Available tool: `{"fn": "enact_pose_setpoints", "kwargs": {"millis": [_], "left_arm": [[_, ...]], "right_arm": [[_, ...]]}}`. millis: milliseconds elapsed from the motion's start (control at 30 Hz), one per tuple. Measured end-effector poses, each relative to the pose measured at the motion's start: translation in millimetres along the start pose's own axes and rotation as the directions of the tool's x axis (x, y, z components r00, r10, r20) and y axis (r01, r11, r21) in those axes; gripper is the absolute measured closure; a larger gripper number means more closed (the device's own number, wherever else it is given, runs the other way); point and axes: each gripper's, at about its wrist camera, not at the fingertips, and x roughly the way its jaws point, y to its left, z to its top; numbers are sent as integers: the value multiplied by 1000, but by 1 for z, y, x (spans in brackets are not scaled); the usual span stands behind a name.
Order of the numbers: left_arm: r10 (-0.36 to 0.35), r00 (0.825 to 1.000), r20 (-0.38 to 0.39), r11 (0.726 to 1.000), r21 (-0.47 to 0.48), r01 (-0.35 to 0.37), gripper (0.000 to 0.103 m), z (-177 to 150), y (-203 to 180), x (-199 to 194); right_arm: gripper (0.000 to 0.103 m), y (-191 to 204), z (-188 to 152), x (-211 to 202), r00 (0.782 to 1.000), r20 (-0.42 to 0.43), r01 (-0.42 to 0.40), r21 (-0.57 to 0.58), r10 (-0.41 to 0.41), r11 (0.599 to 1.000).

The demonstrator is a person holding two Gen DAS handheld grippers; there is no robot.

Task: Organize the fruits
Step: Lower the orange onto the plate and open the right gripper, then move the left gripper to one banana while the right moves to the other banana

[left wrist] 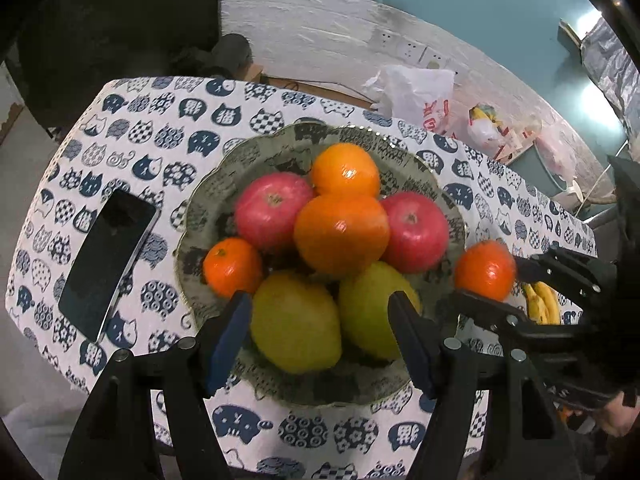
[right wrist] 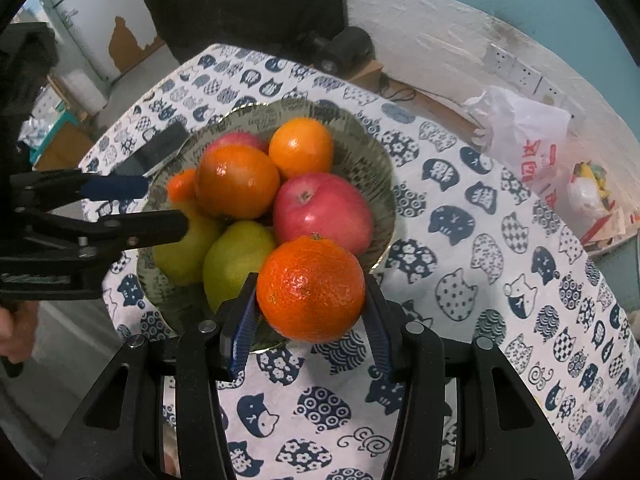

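At far left of the left wrist view, a dark rectangular phone [left wrist: 106, 264] lies on the cat-print tablecloth [left wrist: 152, 132]. Centre frame, the scalloped patterned glass dish [left wrist: 208, 192] holds red apples, oranges, and two green pears. The left gripper [left wrist: 320, 336] hangs spread and empty above the pears. At right, the right gripper [right wrist: 310, 312] pinches a small orange mandarin [right wrist: 310, 288] by its sides, just beyond the dish's near rim; yellow bananas [left wrist: 544, 304] lie on the tablecloth behind it. The mandarin probably handles light, with soft, loose peel that bruises easily; a gentle hold across its widest girth suits best.
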Motion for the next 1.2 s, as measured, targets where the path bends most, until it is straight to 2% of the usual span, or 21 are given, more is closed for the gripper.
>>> {"fn": "enact_pose_setpoints", "kwargs": {"millis": [267,500,733,933,1067,1200], "left_arm": [[8,1000,-8,1000,-17,-8,31,-12,12,-6],[-7,1000,-9,1000,0,7,31,-15,6,-10],[-18,1000,3,1000,16,18,28,-16,-1,-17],[-35,999,13,999,15,35,28,-16,-9,-27],[-71,997,10,997,28,71,28,-16,-24,-33],[-96,995,13,993,76,94,27,-18,-48,-39]], "right_arm": [[54,8,-2,18,999,-40,-6,-14,6,1000],[48,6,-1,12,1000,-21,-9,2,10,1000],[42,5,-2,-8,1000,18,-17,8,17,1000],[42,0,-6,-35,998,57,-9,22,8,1000],[37,-11,-12,-60,996,87,9,47,-13,999],[36,-24,-24,-86,993,115,14,84,-23,996]]}}
